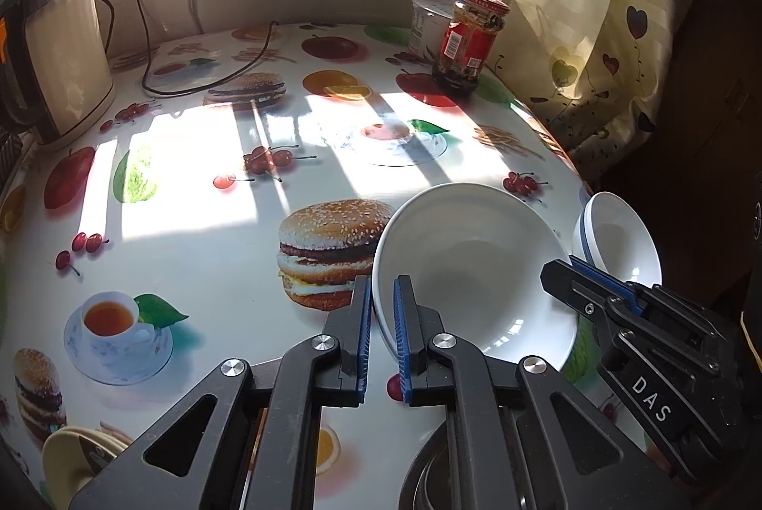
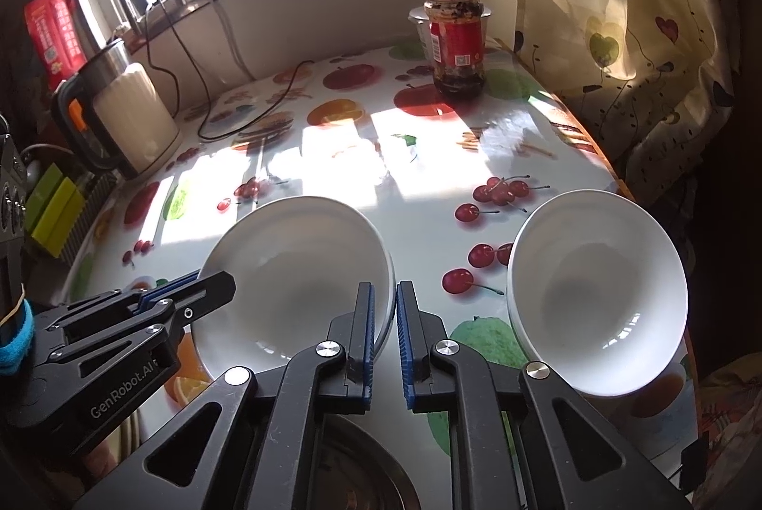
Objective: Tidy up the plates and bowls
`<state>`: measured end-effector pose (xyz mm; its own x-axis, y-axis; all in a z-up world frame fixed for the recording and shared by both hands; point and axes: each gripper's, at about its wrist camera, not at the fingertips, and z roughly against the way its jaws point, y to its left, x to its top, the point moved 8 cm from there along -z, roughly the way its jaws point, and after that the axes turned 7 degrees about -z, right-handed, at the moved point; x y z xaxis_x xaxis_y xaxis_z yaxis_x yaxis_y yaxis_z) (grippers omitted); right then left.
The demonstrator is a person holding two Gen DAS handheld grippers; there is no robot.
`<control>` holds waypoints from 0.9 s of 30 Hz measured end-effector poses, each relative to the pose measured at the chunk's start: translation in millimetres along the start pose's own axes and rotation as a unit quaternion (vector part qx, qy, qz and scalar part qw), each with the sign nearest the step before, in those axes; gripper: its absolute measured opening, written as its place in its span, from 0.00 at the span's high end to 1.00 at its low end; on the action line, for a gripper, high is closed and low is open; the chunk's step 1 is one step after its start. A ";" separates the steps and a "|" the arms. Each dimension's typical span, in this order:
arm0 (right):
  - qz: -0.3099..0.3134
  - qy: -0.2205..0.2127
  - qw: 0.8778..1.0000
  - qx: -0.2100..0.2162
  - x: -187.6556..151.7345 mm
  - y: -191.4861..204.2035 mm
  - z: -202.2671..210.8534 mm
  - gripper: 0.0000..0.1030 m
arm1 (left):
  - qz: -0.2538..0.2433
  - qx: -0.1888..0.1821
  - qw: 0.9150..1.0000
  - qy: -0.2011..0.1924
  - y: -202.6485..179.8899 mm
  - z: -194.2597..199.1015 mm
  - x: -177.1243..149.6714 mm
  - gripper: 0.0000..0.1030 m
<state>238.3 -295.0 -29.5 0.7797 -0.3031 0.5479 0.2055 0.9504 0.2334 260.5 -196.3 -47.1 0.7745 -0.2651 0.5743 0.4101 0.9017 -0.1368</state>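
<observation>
We risk the plate twisting free and hitting the bowl beside it near the worktop edge, since our left fingers and right fingers, both angled steeply down, pinch only its thin opposite rims.

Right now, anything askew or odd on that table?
Yes. The large white bowl is tipped up toward the camera, with both claws, left claw and right claw, clamped on opposite sides of its rim. The smaller white bowl beside it also looks tilted. No spills or breakage visible.
</observation>
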 end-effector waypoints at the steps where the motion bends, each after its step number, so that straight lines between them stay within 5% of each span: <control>1: -0.001 0.000 1.000 -0.001 0.2 0.0 0.0 0.90 | 0.000 -0.001 1.000 -0.001 -0.1 0.3 0.2 0.91; 27: -0.004 -0.048 0.999 0.003 3.4 9.5 54.8 0.90 | -0.009 -0.007 0.999 -0.041 -14.1 48.8 3.7 0.91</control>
<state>210.5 -290.7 18.6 0.7175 -0.3165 0.6205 0.2085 0.9475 0.2423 234.1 -193.4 -3.7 0.7250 -0.2528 0.6407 0.4311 0.8920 -0.1358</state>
